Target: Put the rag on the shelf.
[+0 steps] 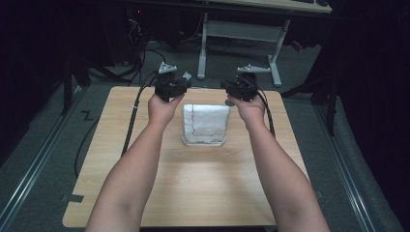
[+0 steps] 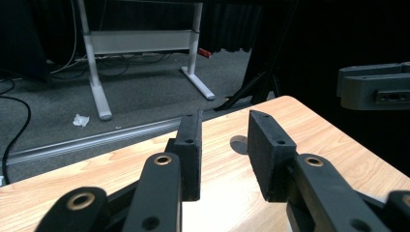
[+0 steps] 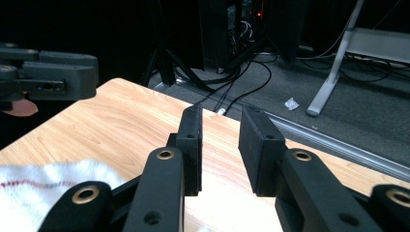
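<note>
A folded white towel (image 1: pixel 205 124) with a thin red stripe lies in the middle of the wooden table (image 1: pixel 193 188); its corner is at the lower left of the right gripper view (image 3: pixel 43 193). My left gripper (image 1: pixel 172 86) is held just beyond the towel's far left corner, and my right gripper (image 1: pixel 240 87) just beyond its far right corner. In the left gripper view the left gripper (image 2: pixel 225 123) is open over bare wood with nothing between its jaws. The right gripper (image 3: pixel 221 116) is likewise open and holds nothing. Each gripper view catches the other gripper at its edge.
A small dark round mark (image 2: pixel 238 144) sits on the tabletop near the far edge. Behind the table stands a desk frame with white legs (image 1: pixel 203 43). Cables (image 1: pixel 130 121) trail off the table's left side, and a crumpled scrap (image 2: pixel 80 120) lies on the grey floor.
</note>
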Demonstrator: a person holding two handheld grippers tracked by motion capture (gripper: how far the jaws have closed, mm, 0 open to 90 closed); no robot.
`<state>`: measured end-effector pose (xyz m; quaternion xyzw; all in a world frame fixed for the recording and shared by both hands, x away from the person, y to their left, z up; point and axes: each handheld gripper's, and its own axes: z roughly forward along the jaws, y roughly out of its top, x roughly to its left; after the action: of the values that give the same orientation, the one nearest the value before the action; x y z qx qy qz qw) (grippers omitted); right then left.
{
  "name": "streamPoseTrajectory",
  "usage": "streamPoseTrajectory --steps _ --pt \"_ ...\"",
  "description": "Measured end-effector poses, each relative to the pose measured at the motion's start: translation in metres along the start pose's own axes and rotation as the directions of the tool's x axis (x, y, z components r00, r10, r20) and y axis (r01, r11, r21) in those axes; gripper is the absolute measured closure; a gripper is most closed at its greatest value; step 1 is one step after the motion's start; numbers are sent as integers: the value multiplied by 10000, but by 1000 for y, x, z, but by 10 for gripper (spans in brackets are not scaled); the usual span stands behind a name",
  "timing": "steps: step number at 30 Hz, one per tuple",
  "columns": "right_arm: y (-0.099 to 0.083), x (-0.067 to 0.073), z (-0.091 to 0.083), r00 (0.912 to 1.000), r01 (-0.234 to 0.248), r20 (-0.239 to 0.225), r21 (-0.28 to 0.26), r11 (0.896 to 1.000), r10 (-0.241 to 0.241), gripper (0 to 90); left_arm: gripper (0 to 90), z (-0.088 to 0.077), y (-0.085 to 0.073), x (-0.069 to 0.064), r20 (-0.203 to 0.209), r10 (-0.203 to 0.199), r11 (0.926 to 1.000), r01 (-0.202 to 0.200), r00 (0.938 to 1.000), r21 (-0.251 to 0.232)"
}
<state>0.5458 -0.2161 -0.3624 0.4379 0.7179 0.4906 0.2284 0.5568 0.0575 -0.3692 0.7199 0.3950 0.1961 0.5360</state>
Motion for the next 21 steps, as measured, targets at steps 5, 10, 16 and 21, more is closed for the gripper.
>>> streamPoseTrajectory --steps 5,10,16,21 --pt "0 7 -8 9996 249 122 -6 9997 -249 668 674 -8 1 -6 -54 286 9996 -286 9996 24" --pt "0 16 -18 9993 370 -20 0 9993 -370 614 650 -20 1 -13 -131 565 9984 -565 9983 11" --pt "-3 28 -33 9977 659 -142 -162 9977 -661 593 632 -42 -4 -21 17 323 9994 -323 9995 -75" --pt "-13 36 -46 9968 793 -48 -291 9964 -795 557 607 -56 -19 -24 -97 422 9991 -422 9991 89"
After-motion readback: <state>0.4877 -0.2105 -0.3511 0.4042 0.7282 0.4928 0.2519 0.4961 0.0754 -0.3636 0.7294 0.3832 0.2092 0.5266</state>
